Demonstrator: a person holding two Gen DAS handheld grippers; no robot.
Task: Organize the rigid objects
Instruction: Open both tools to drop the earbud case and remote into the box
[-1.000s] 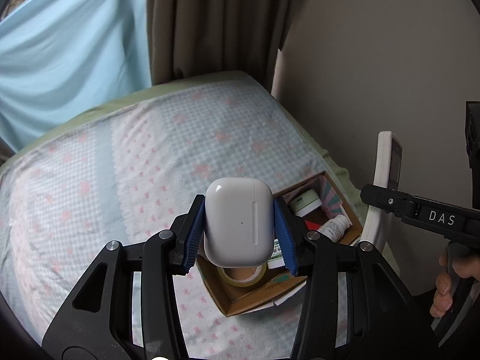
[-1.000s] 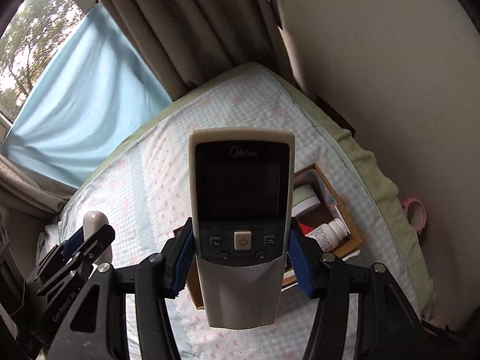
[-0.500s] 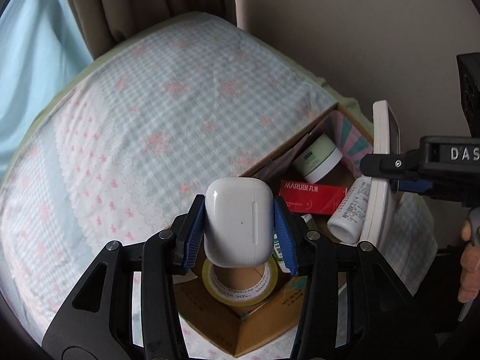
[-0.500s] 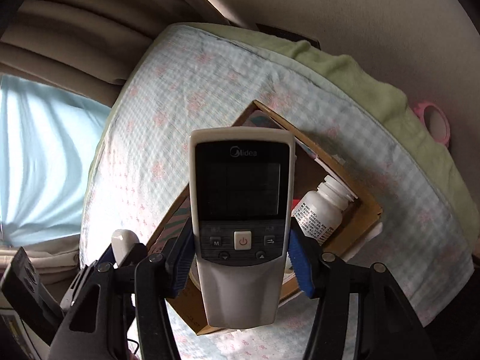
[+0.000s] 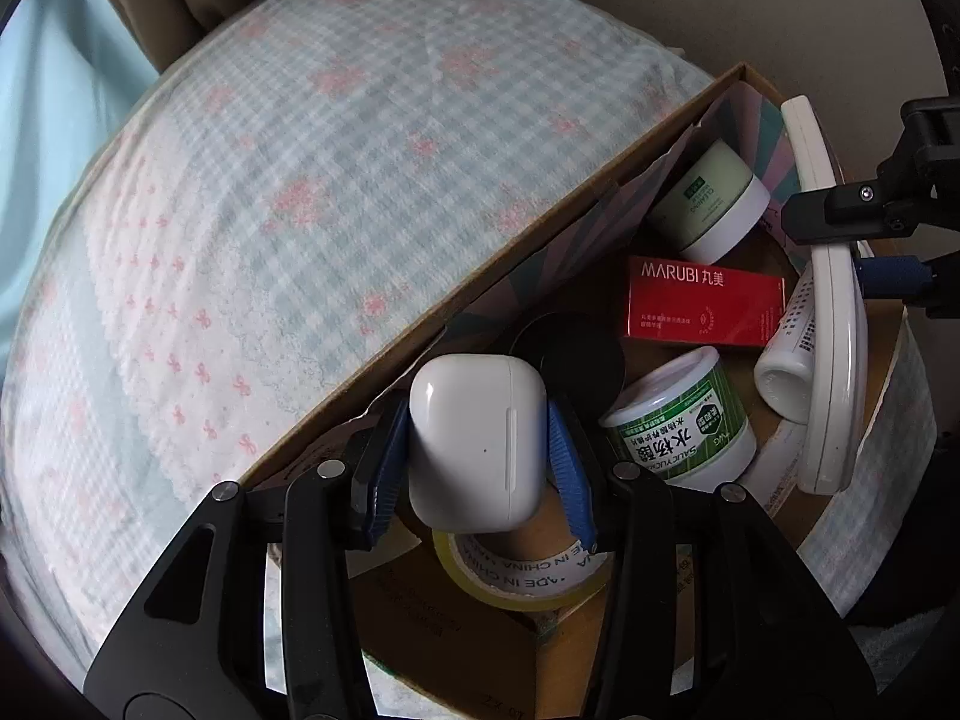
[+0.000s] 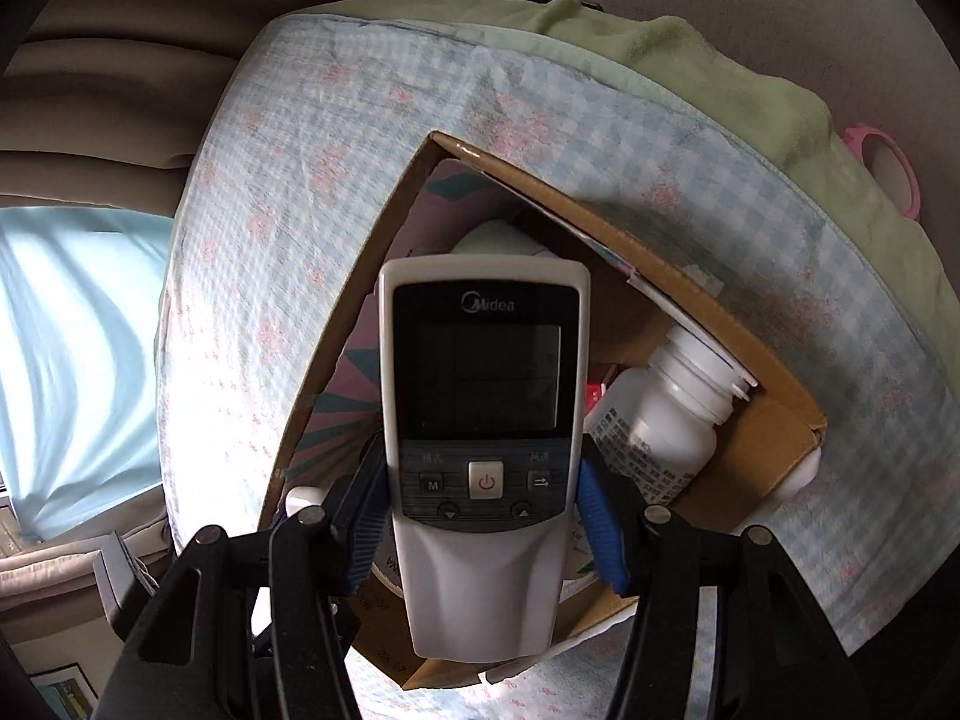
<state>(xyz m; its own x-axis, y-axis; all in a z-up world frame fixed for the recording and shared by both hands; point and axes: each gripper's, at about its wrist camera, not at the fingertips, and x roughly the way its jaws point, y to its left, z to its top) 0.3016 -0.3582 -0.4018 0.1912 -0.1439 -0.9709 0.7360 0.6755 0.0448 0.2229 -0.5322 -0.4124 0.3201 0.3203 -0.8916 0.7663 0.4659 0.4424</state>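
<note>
My left gripper (image 5: 477, 450) is shut on a white earbud case (image 5: 474, 438) and holds it over the near left corner of a cardboard box (image 5: 540, 240) on the bed. My right gripper (image 6: 483, 516) is shut on a white Midea remote (image 6: 480, 420) and holds it upright over the same box (image 6: 774, 384). In the left wrist view the remote (image 5: 831, 330) stands edge-on over the box's right side, held by the right gripper (image 5: 864, 240).
The box holds a tape roll (image 5: 516, 570), a green-labelled tub (image 5: 684, 426), a red Marubi carton (image 5: 702, 306), a pale green jar (image 5: 711, 201), a black disc (image 5: 576, 354) and a white bottle (image 6: 666, 414). A pink ring (image 6: 888, 168) lies beyond the bed's edge. Checked bedding (image 5: 300, 210) spreads left.
Both grippers have moved down and closer over the box, so it now fills more of each view. Both keep their holds.
</note>
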